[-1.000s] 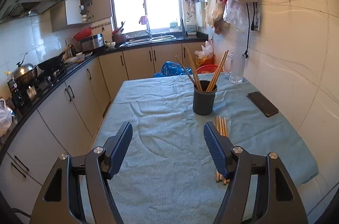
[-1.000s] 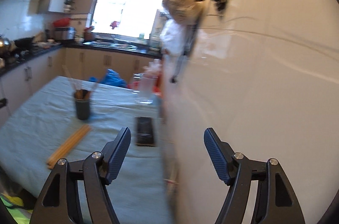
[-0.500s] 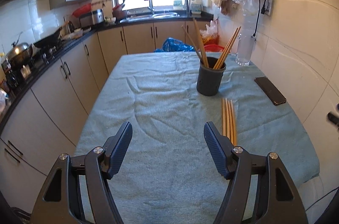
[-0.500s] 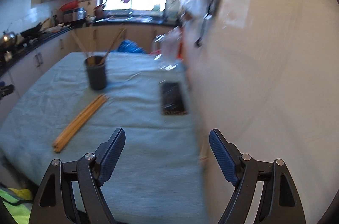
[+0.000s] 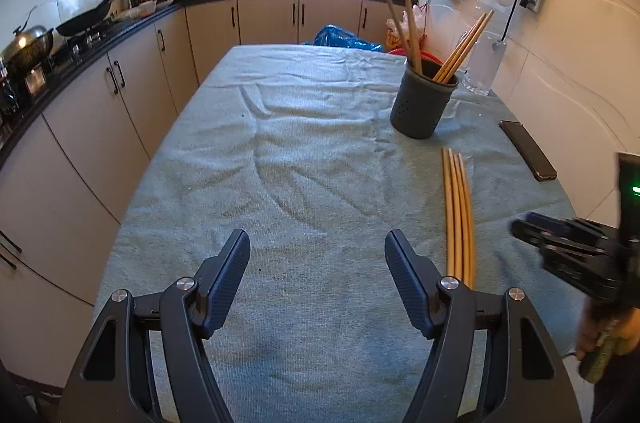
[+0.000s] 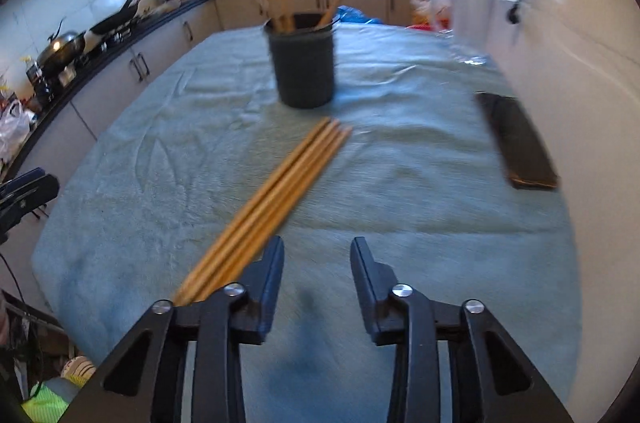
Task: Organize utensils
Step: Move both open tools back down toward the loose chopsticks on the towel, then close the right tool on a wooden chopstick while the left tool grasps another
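Observation:
Several wooden chopsticks (image 5: 459, 215) lie side by side on the teal cloth; they also show in the right wrist view (image 6: 276, 195). A dark holder cup (image 5: 422, 107) with more chopsticks stands beyond them; it also shows in the right wrist view (image 6: 302, 63). My left gripper (image 5: 318, 255) is open and empty, left of the loose chopsticks. My right gripper (image 6: 317, 255) is open with a narrower gap, empty, low over the cloth just right of the chopsticks' near ends. It also shows at the right edge of the left wrist view (image 5: 560, 243).
A black phone (image 5: 528, 151) lies by the right wall, also in the right wrist view (image 6: 516, 143). A clear glass (image 5: 484, 67) stands behind the cup. Kitchen cabinets (image 5: 120, 103) run along the left. The table's front edge is close.
Both grippers have moved in over the table. The right gripper swung from the wall to the chopsticks and its jaws narrowed. The left gripper tilted downward.

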### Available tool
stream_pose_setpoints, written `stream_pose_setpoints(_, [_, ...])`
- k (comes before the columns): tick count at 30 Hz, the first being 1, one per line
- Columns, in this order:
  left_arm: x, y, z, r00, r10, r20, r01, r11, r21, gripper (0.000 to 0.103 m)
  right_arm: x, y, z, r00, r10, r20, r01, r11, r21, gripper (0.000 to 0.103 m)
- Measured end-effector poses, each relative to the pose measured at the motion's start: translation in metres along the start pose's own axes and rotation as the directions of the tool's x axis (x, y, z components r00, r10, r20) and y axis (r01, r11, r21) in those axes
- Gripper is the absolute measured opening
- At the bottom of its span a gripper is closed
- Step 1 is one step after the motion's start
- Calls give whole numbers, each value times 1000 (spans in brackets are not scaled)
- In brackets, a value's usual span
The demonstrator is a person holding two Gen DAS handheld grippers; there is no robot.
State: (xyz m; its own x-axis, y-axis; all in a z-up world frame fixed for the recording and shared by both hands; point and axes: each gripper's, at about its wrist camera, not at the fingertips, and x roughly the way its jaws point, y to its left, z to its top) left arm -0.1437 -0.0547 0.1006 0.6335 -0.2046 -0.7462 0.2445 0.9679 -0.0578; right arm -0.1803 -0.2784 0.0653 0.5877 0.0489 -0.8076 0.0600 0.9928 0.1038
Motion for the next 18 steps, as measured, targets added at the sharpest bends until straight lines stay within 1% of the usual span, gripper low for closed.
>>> stream_pose_setpoints(2, [5, 3, 1, 1000, -5, -9, 5, 1000, -7, 69, 21, 9, 9, 1000, -4, -29, 4, 1000, -13, 26])
stream_pose_setpoints(3, [8, 5, 1, 1000, -10, -13, 10, 1000, -10, 69, 30, 12, 12, 999, -9, -43, 8, 1000, -13, 25])
stream_pose_setpoints(5, [13, 6, 2, 1000, -20, -20, 20, 1000, -9, 69, 46, 15, 18, 997, -12, -73, 11, 1000, -11, 18])
stream_pose_setpoints(7, [19, 7, 4, 999, -26, -24, 26, 1000, -7, 69, 57, 16, 22, 996, -26, -90, 26, 1000, -3, 14])
stream_pose_setpoints(11, [37, 2, 10, 998, -44, -42, 44, 999, -5, 69, 67, 14, 38, 996, -12, -89, 15, 1000, 26, 13])
stream_pose_setpoints(14, [53, -13, 15, 994, -77, -74, 79, 997, 18, 69, 69, 8, 42, 994, -46, -97, 49, 998, 31, 13])
stream_pose_setpoints(16, [61, -27, 17, 992, -98, -85, 102, 994, 44, 69, 70, -10, 36, 991, -41, -127, 52, 995, 85, 13])
stream_pose_setpoints(18, [72, -47, 21, 987, -127, -101, 136, 987, 81, 69, 64, -24, 32, 992, -41, -118, 55, 992, 113, 13])
